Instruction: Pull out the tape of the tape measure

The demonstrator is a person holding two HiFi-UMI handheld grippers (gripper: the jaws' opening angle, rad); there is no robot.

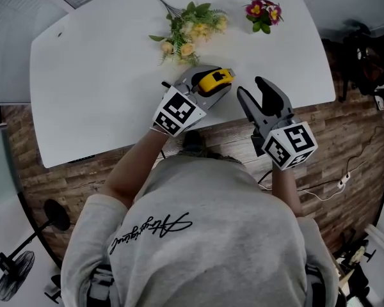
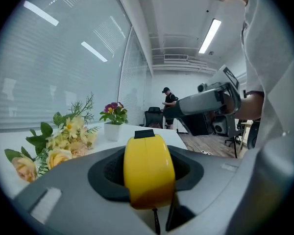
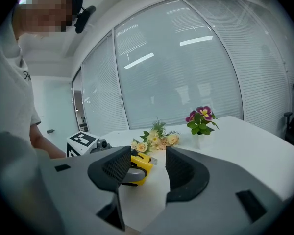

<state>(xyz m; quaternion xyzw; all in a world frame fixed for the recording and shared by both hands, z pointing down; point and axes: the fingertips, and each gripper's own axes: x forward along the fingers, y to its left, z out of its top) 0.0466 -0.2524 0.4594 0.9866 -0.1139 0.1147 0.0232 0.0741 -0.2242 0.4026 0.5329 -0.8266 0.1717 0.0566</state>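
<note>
The yellow tape measure (image 1: 211,80) sits close to the front edge of the white table (image 1: 102,62), a little right of the middle of that edge. My left gripper (image 1: 221,83) is clamped on it, one grey jaw pressed against each flat side of the case. In the left gripper view the yellow case fills the gap between the dark pads, with a small black tab at its far end. I cannot tell whether the case rests on the table or hangs just above it.

My right gripper (image 1: 251,88) is just to the right of the tape measure, apart from it, with its tips over the front edge of the table. Its jaws stand apart and nothing is between the pads. In the right gripper view the tape measure shows beyond the jaws, partly behind the left pad (image 3: 116,166).

Just beyond the tape measure, towards the middle of the table, a bunch of pale yellow and peach flowers (image 1: 189,34) lies on its side. Near the far right corner stands a small pot of purple and pink flowers (image 1: 262,15), well apart from both grippers.
</note>
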